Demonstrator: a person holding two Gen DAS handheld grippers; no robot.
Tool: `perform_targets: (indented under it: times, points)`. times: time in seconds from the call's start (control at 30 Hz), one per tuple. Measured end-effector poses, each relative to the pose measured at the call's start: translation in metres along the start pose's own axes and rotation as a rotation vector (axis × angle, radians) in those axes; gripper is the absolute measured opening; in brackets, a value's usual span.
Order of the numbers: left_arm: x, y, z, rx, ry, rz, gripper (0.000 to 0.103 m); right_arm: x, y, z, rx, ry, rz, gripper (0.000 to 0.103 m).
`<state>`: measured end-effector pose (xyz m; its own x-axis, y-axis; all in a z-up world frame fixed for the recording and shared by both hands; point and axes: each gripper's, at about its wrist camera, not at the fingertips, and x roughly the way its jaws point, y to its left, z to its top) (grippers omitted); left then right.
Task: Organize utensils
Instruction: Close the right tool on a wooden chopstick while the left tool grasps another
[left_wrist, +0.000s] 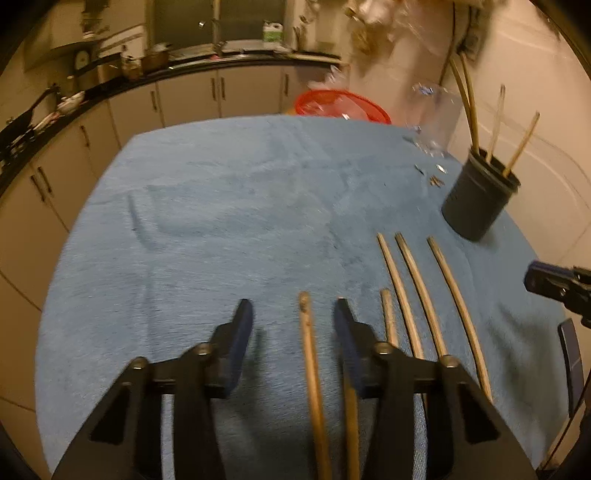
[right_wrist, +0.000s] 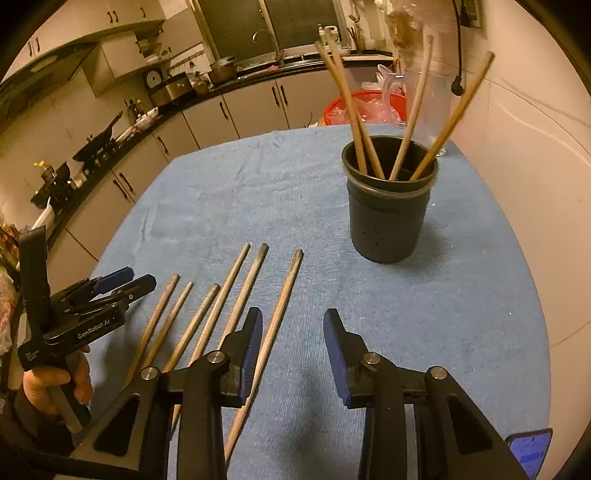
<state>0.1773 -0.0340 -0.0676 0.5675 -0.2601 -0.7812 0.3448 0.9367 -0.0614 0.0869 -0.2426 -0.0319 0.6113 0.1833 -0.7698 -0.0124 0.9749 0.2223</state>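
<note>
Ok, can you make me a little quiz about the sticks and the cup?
1. How many chopsticks stand in the cup?
2. True or false: the right tool is holding a chopstick.
3. Where do the loose chopsticks lie: A) on the blue cloth, B) in the red basin, C) on the counter?

Key:
1. Four.
2. False; it is open and holds nothing, like the left tool.
3. A.
</note>
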Motion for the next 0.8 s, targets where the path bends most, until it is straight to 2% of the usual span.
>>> perform_targets:
  times: [0.17, 0.3, 0.47, 0.53, 0.8]
  points:
    - [0.018, -0.004, 0.001, 0.016, 0.036, -0.014, 0.032, 0.017, 0.004, 0.004, -0.018, 0.025, -0.012, 0.032]
    - [0.029, -0.007, 0.004, 0.024, 0.06, -0.032, 0.021, 0.03, 0.006, 0.009, -0.027, 0.042, -0.018, 0.029]
    - [0.035, -0.007, 0.01, 0.021, 0.067, -0.041, 0.016, 0.045, 0.007, 0.019, -0.034, 0.053, -0.036, 0.027]
    - [0.036, -0.004, 0.012, 0.018, 0.073, -0.036, 0.008, 0.053, 0.006, 0.023, -0.035, 0.061, -0.045, 0.026]
    - [0.038, 0.01, 0.015, -0.055, 0.091, -0.109, 0.007, 0.09, 0.012, 0.044, -0.028, 0.113, -0.052, 0.025]
